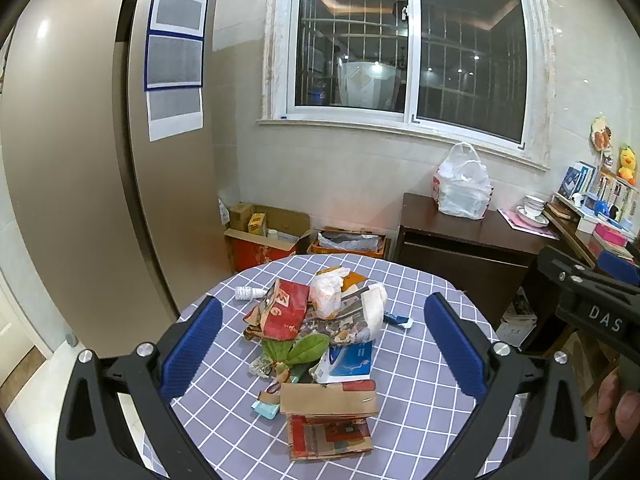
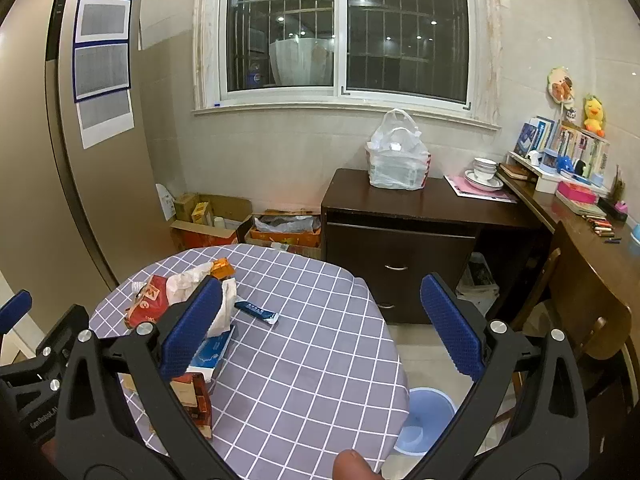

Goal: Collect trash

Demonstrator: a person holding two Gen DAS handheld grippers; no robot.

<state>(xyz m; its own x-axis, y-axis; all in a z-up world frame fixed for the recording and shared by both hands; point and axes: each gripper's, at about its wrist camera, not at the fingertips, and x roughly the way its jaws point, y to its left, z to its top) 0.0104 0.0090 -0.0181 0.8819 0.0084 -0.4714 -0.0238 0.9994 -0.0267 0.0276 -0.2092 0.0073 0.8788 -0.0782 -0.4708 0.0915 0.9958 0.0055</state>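
The left gripper, jaws spread and empty, hangs over the trash pile on the checked worktop; the pile sits straight ahead between its jaws, so this hand is nearer. The right gripper, also spread, has the pile to its left and the blue bin below right.

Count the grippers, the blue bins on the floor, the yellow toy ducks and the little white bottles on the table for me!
Grippers: 2 (left gripper, right gripper)
blue bin: 1
toy duck: 1
white bottle: 1
Total: 5
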